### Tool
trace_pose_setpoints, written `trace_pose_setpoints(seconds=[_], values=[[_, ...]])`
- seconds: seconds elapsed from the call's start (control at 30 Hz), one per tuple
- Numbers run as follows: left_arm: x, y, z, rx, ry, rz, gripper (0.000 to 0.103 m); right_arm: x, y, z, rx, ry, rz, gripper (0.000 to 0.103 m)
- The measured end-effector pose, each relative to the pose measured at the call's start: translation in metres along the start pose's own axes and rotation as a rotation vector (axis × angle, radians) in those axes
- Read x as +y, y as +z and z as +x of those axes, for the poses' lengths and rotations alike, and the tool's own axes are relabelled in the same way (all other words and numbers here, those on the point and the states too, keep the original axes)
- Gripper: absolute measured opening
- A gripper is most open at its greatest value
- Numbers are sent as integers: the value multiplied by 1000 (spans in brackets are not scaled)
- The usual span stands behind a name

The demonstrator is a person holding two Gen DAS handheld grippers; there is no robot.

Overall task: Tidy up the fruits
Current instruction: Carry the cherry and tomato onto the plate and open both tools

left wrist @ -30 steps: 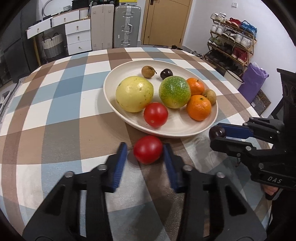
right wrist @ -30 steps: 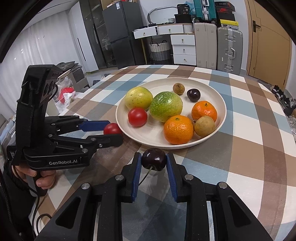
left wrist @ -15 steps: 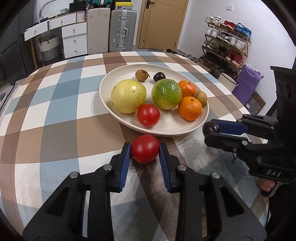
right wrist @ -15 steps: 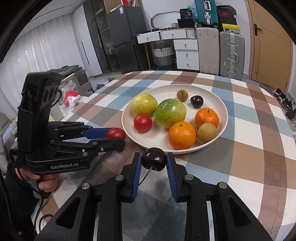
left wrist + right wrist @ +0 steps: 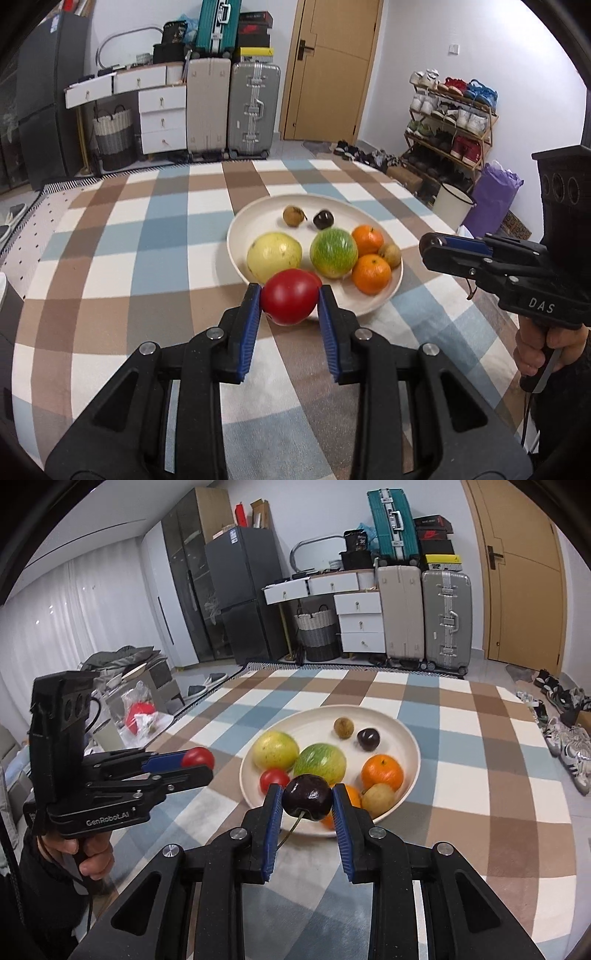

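We hold a tomato (image 5: 290, 301) clamped between the blue pads of our left claw (image 5: 290, 306), lifted off the table (image 5: 110, 258) just short of the plate (image 5: 240, 229). Our right claw (image 5: 307, 803) is clamped on a dark cherry (image 5: 307, 796), its stem hanging below, also raised near the plate's front rim. On the plate already lie a yellow fruit (image 5: 274, 256), a green one (image 5: 333, 252), two oranges (image 5: 371, 274), another tomato (image 5: 274, 780), a second cherry (image 5: 368, 739) and two small brown fruits (image 5: 293, 216). We see no other loose fruit on the table, so we judge these two are the last; what remains is setting them into the plate and letting go.
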State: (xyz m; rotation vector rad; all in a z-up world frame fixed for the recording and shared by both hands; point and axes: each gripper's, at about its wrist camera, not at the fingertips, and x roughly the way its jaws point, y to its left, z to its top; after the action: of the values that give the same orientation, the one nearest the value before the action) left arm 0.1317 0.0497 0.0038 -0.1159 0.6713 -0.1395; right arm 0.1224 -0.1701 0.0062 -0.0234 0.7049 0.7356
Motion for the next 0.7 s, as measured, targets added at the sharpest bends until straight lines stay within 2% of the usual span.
trace_pose_setpoints(seconds=[0.33, 0.7], values=[[-2, 26, 2, -48, 13, -13, 28, -18, 22, 4, -33, -19, 34, 28], [-4, 47, 42, -42, 26, -8, 28, -29, 39, 25, -32, -16, 36, 28]])
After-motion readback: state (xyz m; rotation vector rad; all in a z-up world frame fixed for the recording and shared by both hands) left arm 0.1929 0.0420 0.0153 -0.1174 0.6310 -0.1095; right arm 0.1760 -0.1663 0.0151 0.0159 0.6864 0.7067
